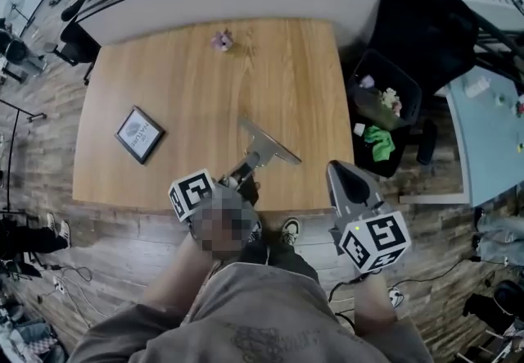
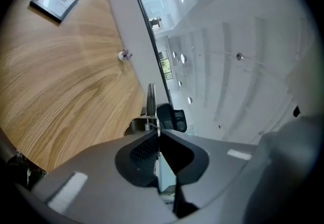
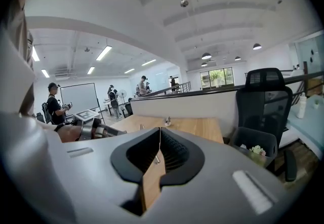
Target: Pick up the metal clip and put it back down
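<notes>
Closure of the left tool [image 1: 248, 165] [image 2: 154, 134] is confirmed in the left gripper view: both jaws are clenched on the handle end of the metal clip [image 1: 268, 144] [image 2: 151, 104]. The clip's spring coil and flat blade are seen projecting past the jaw tips. Whether the clip is raised clear of the table [image 1: 205, 83] or resting on it cannot be determined.

Positions are given relative to the framed picture [image 1: 139, 134] [image 2: 54, 1], which is laid flat on the table.

- Metal clip: located to the right of the framed picture, well apart from it and slightly nearer the person. Its long blade is angled away to the right.
- Left tool: held to the right of the framed picture, at the table edge nearest the person.
- Right tool [image 1: 334, 166] [image 3: 160, 129]: held far to the right of the framed picture, past the table's right front corner. Its jaws are pressed together and nothing is gripped between them.
- Small pinkish object [image 1: 222, 41] [image 2: 124, 55]: placed beyond the framed picture and to its right, near the far edge.
- Dark bin [image 1: 383, 107]: stood on the floor far to the right of the framed picture, off the table.
</notes>
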`<state>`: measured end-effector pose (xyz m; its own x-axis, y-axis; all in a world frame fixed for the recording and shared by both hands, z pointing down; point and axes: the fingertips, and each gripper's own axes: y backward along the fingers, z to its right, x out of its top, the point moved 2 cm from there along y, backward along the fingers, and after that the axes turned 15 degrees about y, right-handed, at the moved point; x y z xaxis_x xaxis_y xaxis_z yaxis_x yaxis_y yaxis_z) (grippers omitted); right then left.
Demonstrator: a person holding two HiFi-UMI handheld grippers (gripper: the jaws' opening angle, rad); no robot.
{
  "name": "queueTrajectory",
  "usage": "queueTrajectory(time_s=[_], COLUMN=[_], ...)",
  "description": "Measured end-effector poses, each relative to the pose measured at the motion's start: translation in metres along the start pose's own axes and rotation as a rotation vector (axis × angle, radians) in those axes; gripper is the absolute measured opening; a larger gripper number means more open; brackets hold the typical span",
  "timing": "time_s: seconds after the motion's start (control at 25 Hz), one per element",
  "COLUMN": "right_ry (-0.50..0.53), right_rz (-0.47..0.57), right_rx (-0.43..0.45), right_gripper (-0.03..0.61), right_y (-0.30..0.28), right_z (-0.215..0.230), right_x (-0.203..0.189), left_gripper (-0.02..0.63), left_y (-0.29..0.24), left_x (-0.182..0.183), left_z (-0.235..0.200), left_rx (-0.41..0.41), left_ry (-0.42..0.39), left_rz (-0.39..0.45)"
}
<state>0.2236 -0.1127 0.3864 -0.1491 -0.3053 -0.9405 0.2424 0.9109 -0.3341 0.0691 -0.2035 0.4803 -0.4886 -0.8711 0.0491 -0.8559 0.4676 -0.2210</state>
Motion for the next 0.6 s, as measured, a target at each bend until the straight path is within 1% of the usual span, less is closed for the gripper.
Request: queueTrajectory(time_s=[0.16,0.28,0.44,0.6], right_ry=[0.026,0.047,0.066,0.063], right_rz=[0.053,0.083,0.106,0.106], right_rx=[-0.010,-0.005,0.015,0.043], right_gripper=[0.012,0.012,0.012,0.012], right_y=[0.009,0.013,0.019,0.012], right_z=[-0.006,-0.011,-0.022,-0.031], right_x=[0.027,0.042,0.052,0.051], left_gripper=[0.008,0.008,0.008,0.009], left_y=[0.025,0.041,0.062,0.074], left_x=[0.002,0.003,-0.004,-0.009], left_z=[0.030,0.042,0.048,0.048], left_rx=[-0.044,-0.068,-0.078,-0.077], left_ry=[0.027,0.037,0.046,0.055], left_rz=[0.026,0.044,0.056,0.050])
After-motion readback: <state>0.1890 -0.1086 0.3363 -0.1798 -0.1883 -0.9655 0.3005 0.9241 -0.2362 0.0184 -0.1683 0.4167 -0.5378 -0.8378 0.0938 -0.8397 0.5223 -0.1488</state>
